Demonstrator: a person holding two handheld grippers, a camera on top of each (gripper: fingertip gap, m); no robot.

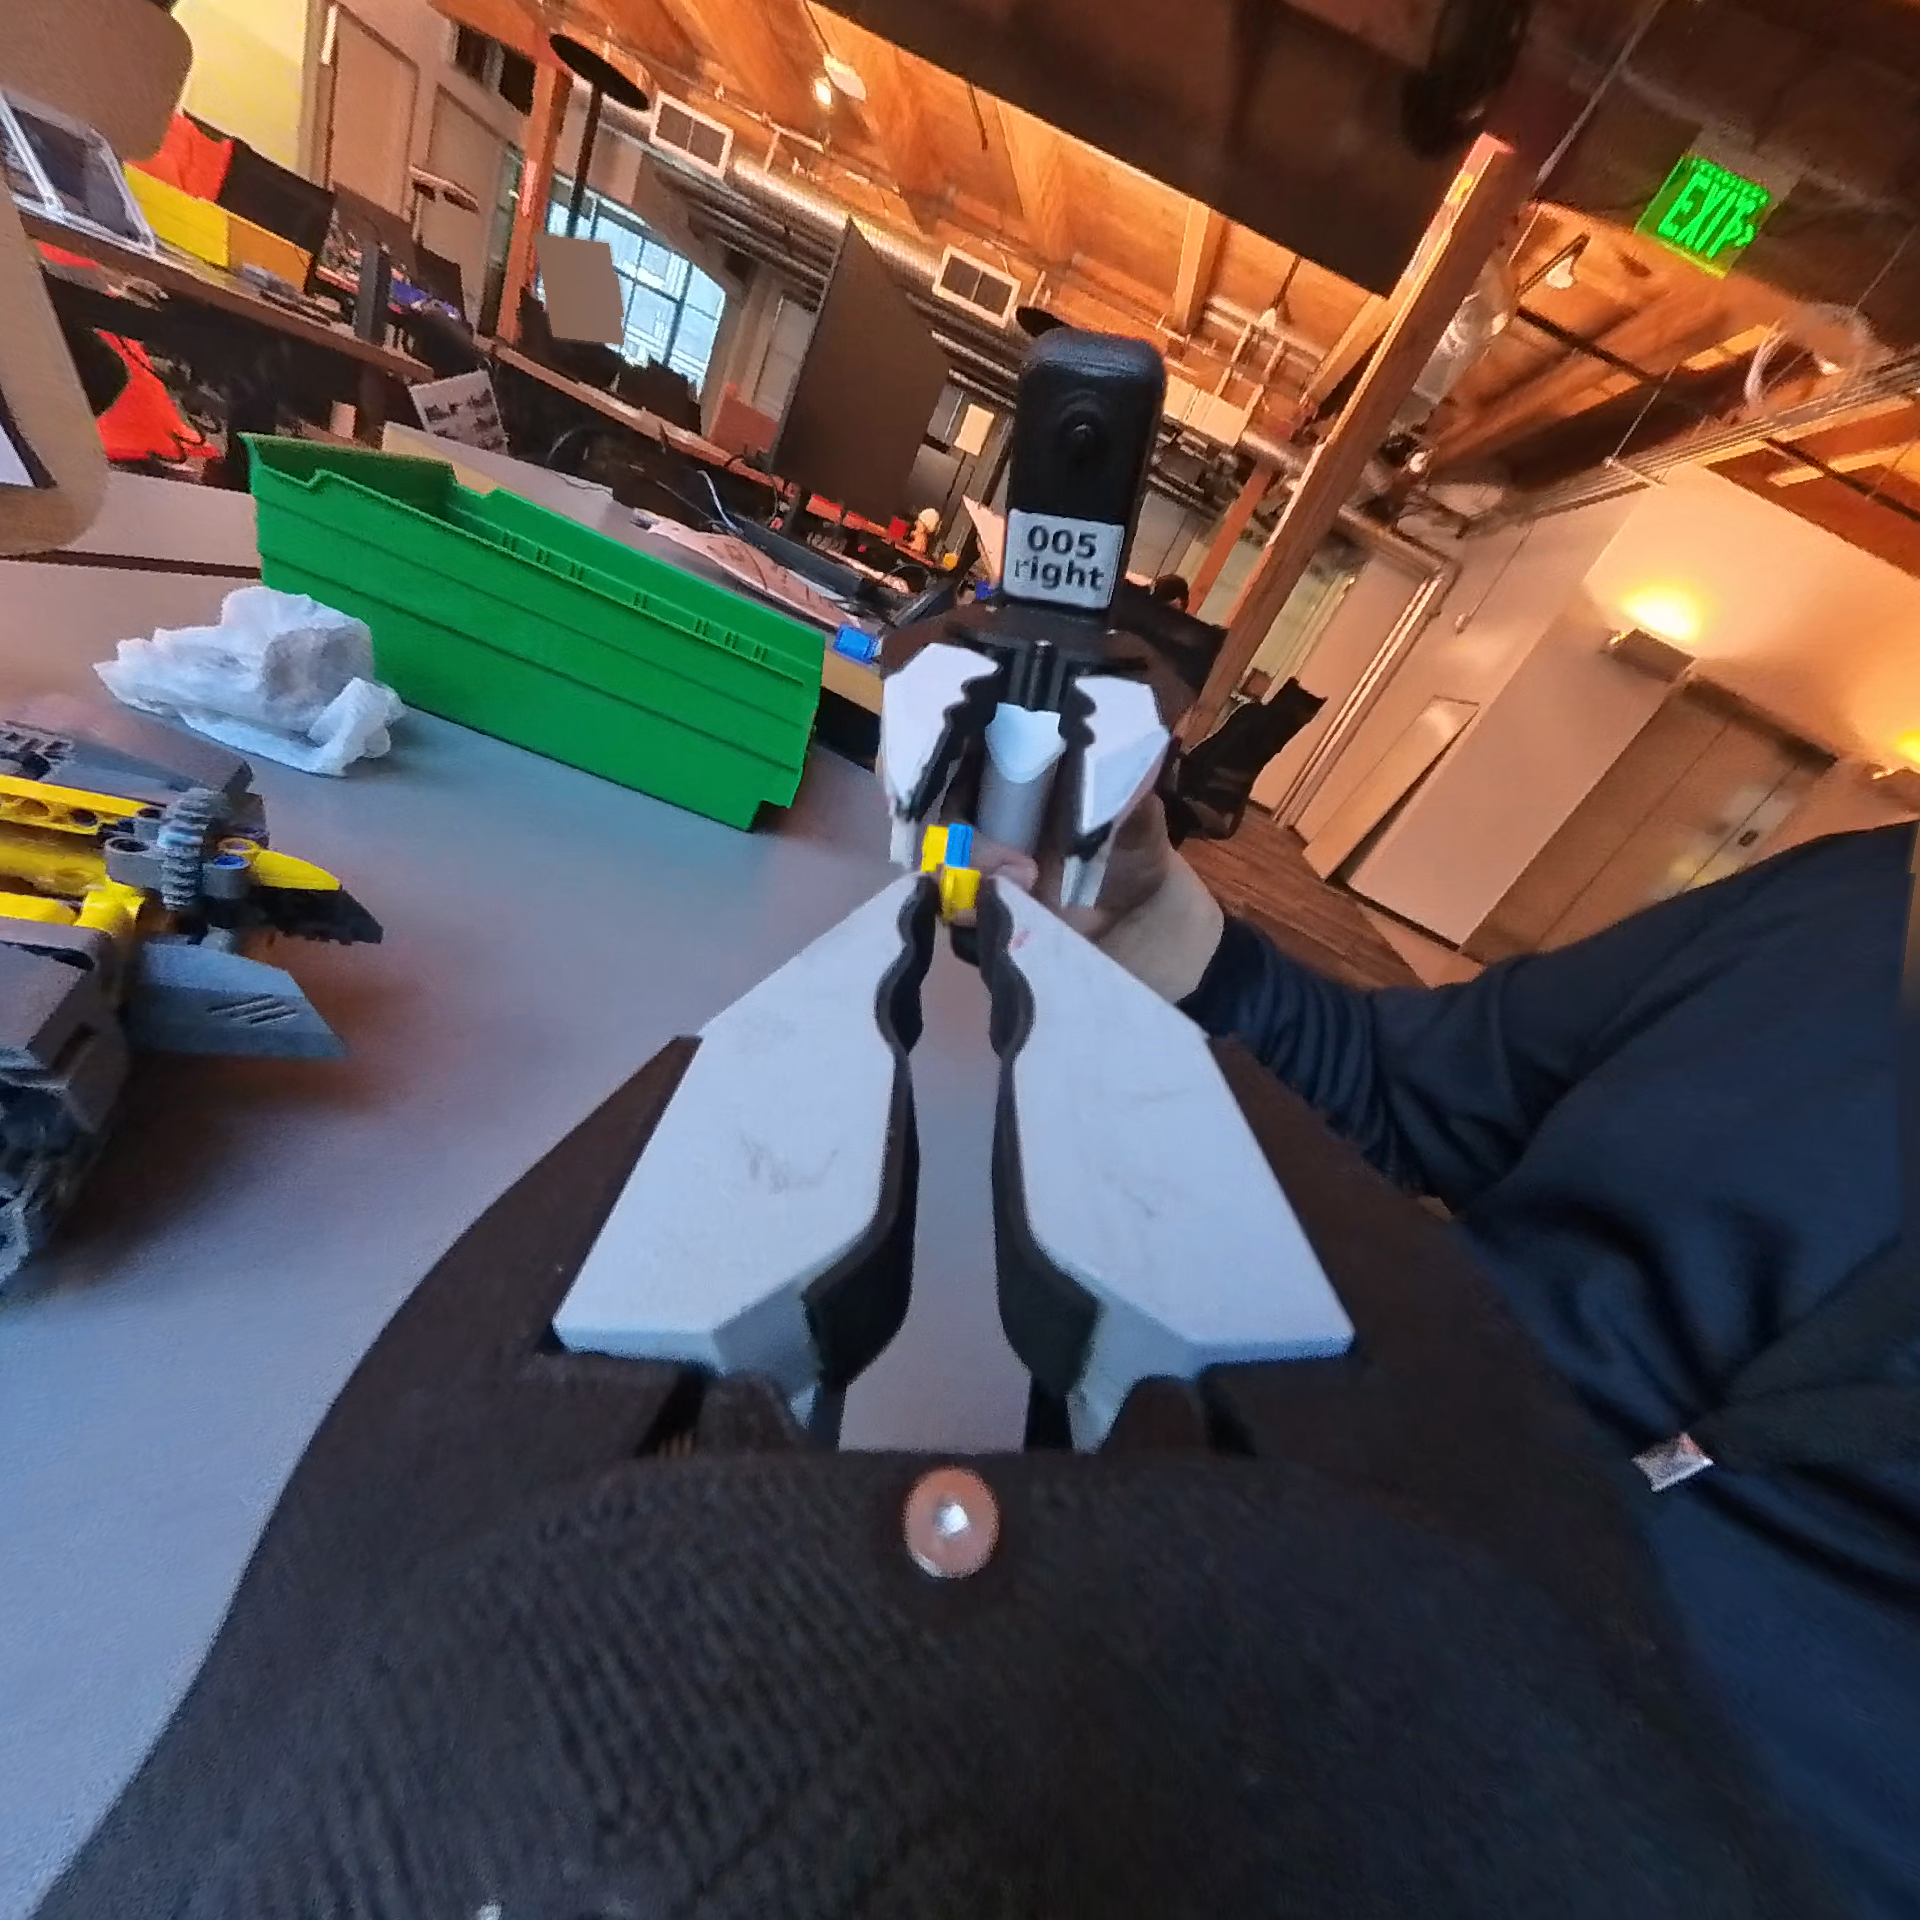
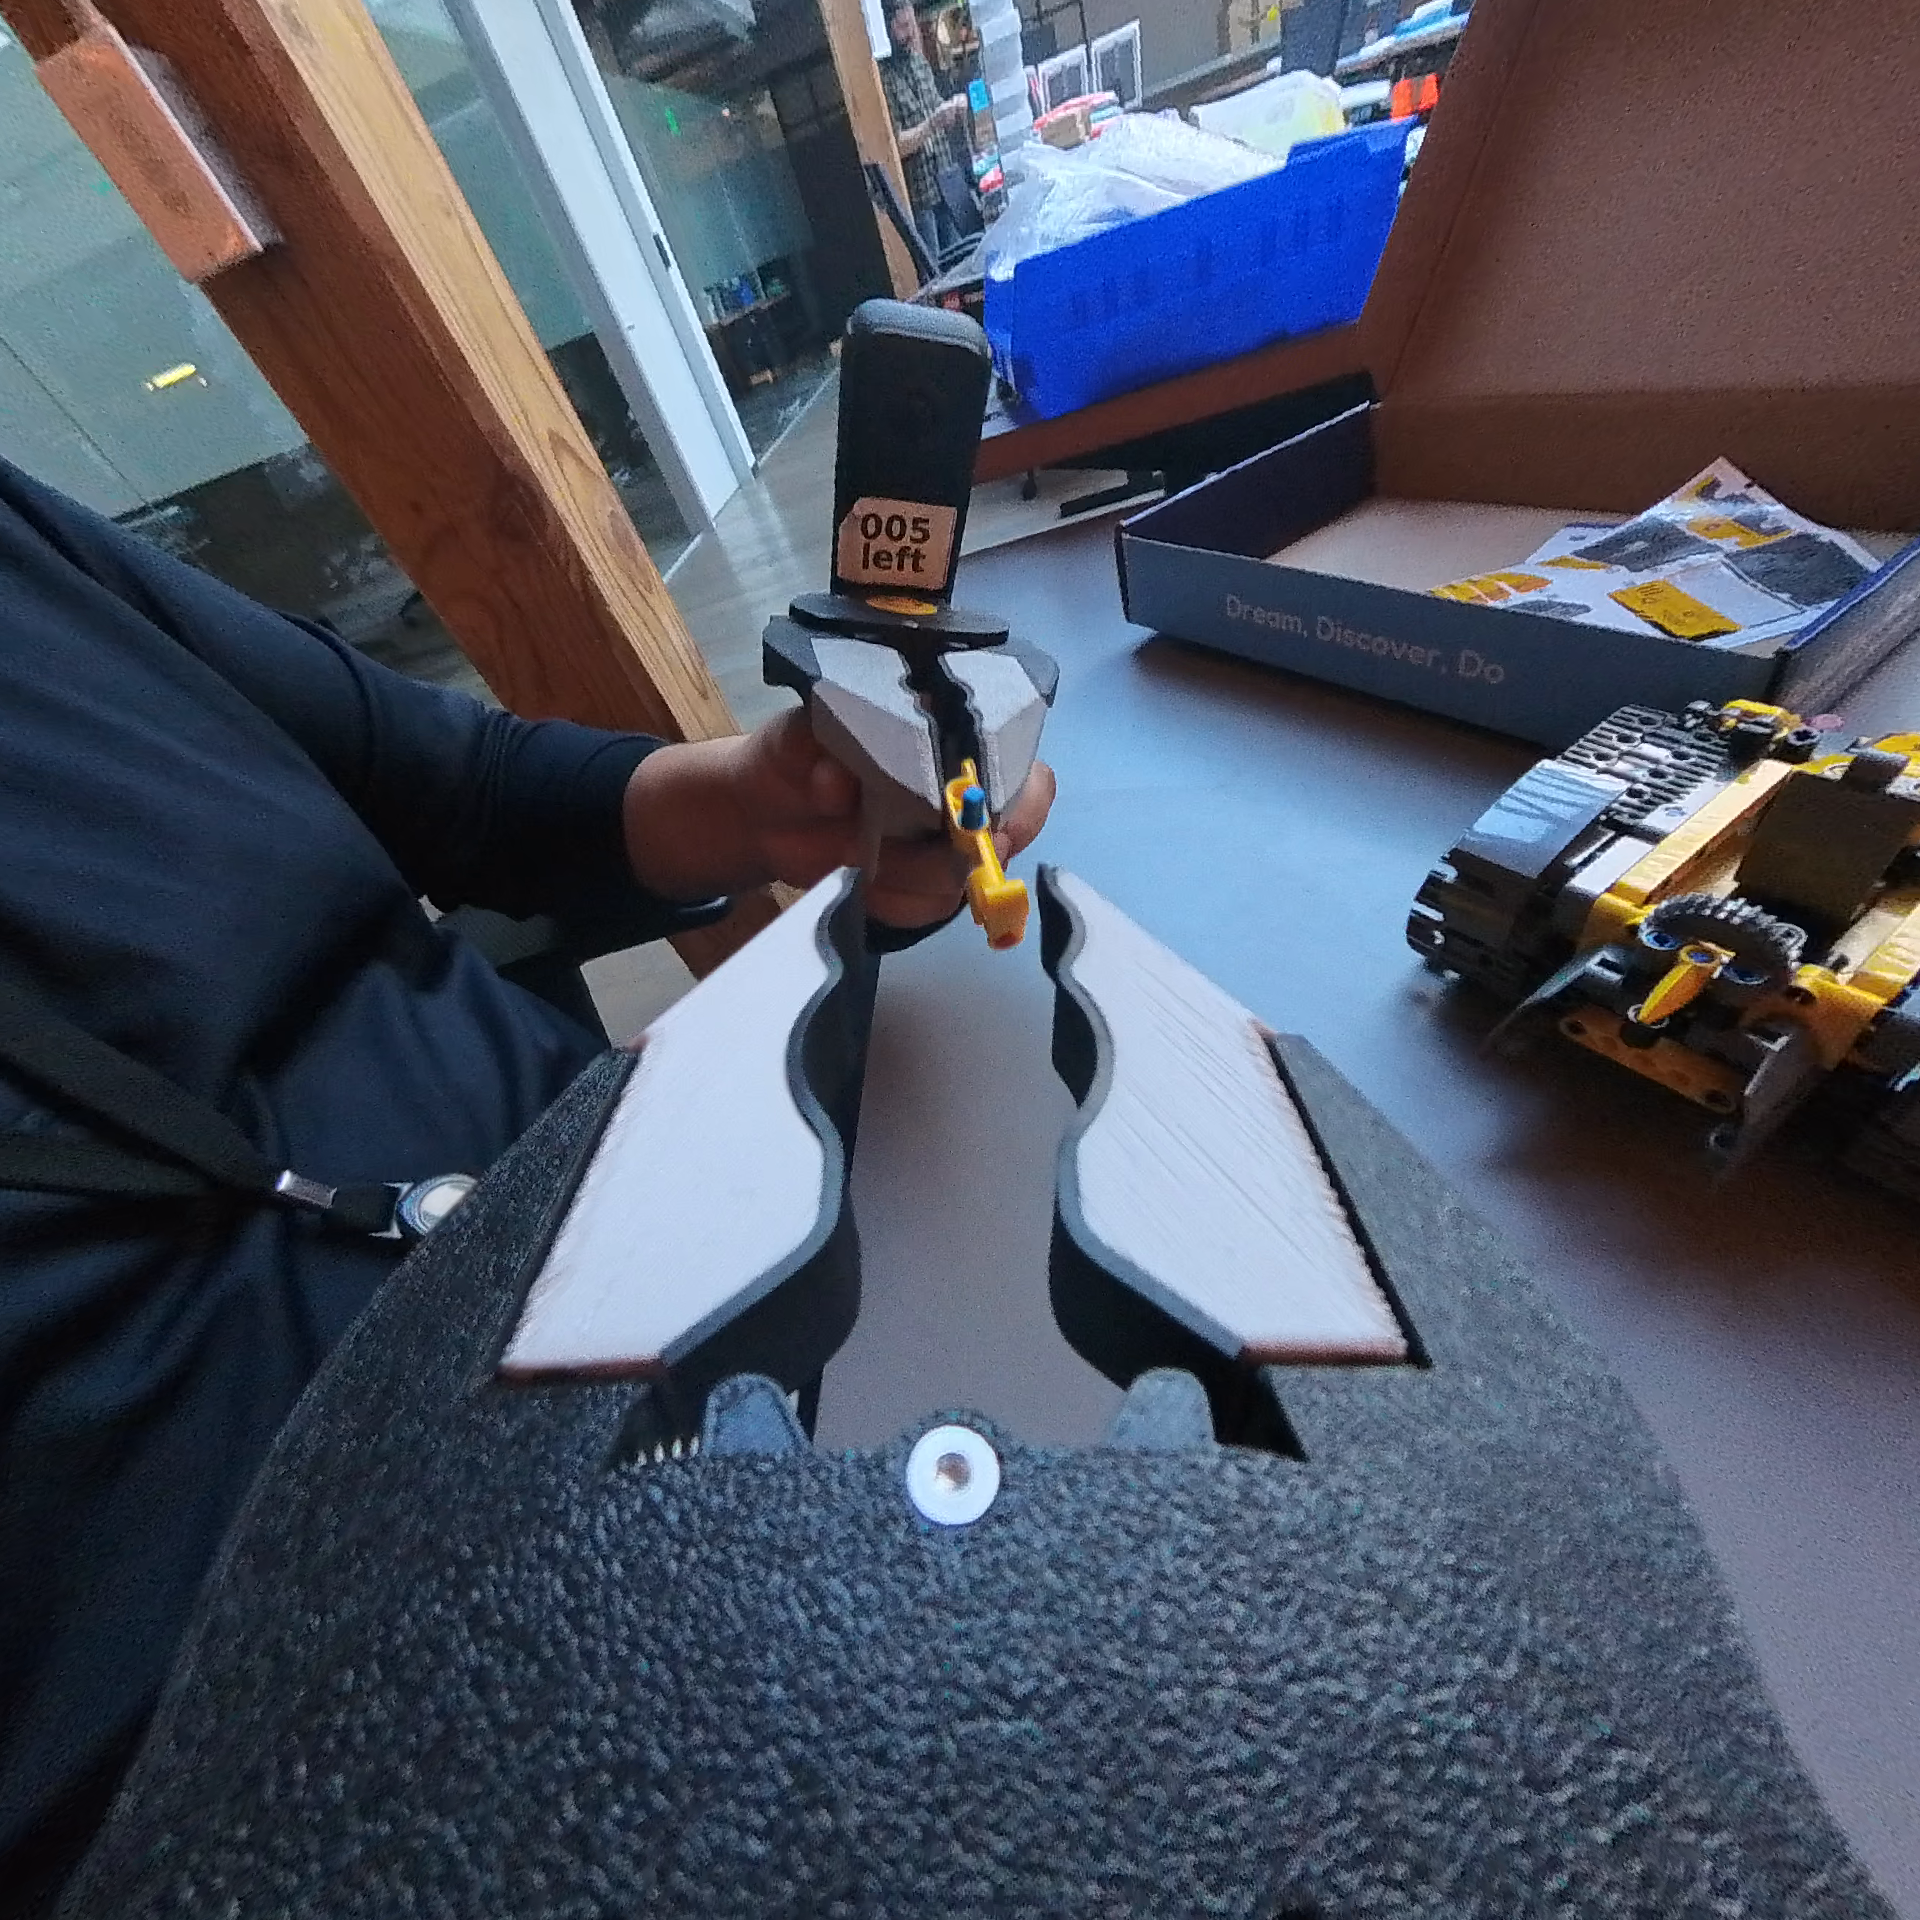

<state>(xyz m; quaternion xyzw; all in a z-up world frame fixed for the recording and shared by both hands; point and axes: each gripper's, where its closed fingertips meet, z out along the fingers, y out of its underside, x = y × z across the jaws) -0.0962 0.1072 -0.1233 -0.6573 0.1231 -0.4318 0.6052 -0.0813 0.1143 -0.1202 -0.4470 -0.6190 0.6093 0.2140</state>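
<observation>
While the left tool (image 1: pixel 951 894) pinches a small yellow plastic connector with a blue pin (image 2: pixel 982 852) aloft, the right tool (image 2: pixel 945 904) gapes empty; the yellow-black brick vehicle (image 2: pixel 1704 914) sits on the surface at 3 o'clock.

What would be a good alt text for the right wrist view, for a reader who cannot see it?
The right claw is open, facing the left claw, which grips a small yellow piece with a blue pin above a dark table. A yellow and black brick vehicle and an open cardboard box lie to the right.
</observation>
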